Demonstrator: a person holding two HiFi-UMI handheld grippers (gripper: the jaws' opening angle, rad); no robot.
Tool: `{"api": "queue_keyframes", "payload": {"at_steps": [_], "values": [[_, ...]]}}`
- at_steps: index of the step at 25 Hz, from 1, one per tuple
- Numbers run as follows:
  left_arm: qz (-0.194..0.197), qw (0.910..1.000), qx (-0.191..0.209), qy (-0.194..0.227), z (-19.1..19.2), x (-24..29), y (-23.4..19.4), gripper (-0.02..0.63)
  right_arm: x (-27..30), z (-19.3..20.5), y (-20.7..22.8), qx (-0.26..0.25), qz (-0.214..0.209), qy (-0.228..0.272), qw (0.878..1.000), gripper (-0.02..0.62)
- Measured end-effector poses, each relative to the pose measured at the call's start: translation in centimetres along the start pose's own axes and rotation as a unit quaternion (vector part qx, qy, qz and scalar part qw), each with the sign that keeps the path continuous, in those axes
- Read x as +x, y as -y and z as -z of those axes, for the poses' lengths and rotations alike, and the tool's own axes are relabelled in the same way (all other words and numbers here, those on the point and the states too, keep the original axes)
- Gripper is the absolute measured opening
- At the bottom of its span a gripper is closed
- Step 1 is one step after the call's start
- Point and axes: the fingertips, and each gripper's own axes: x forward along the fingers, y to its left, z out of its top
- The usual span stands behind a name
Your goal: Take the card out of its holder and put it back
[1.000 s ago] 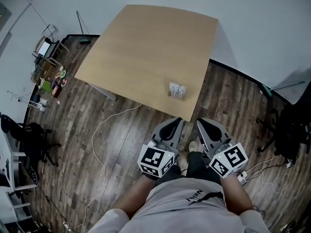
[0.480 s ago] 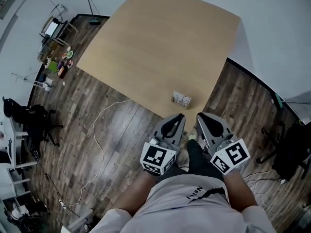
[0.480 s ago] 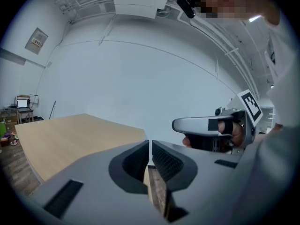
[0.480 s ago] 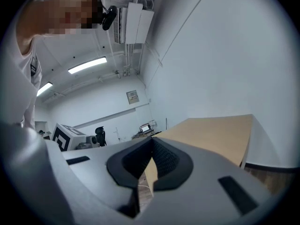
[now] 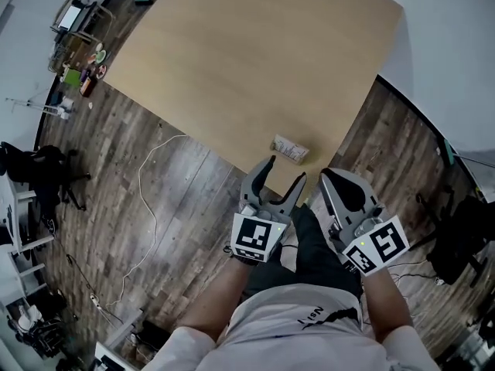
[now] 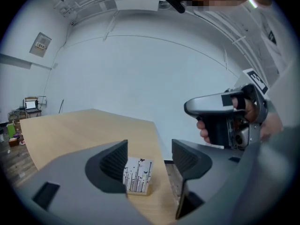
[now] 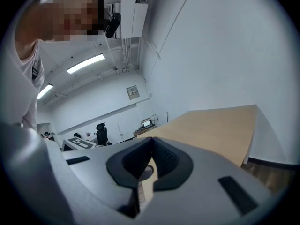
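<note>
Card (image 6: 138, 174) stands upright in its small wooden holder (image 6: 139, 191), on the surface (image 5: 255, 60) close to the near corner. Not yet touched.

Risks, as I judge them:
- The holder looks light and sits near the edge. A nudge from an incoming jaw could slide or tip it, possibly onto the floor (image 5: 170, 192).
- If the card is pulled while nothing steadies the holder, the holder may lift with it and then drop.
- The card is thin, so an off-centre or skewed pinch could bend it or let it slip on the way up.

Left tongs (image 5: 285, 170): jaws are opening, now clearly apart. Nothing is held and nothing touches the pads. The card shows through the gap in the left gripper view, but it lies ahead of the tips, apart from them.

Right tongs (image 5: 328, 178): jaws together, nothing between them. They hang over the floor just off the surface's corner, touching nothing and not placed to steady the holder.
</note>
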Motion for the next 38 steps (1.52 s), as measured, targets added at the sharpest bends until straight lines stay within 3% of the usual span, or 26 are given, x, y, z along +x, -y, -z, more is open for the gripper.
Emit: {"api": "queue_keyframes", "payload": {"at_steps": [3,9,22,38], "values": [[-0.006,0.9998,0.014,-0.009,2.4,1.5,-0.9,0.358,0.1,1.4,0.9,0.008,0.014,-0.005,1.0,0.014],[-0.004,0.9996,0.025,-0.008,4.9,4.0,-2.7,0.432,1.3,2.4,1.4,0.005,0.017,0.003,1.0,0.014],[-0.004,0.9987,0.047,-0.017,8.2,7.6,-3.6,0.445,1.5,4.0,2.6,-0.008,0.039,0.02,0.999,0.014],[-0.009,0.9976,0.065,-0.022,8.4,9.2,-3.7,0.44,1.4,4.1,3.4,-0.01,0.046,0.027,0.999,0.014]]}}
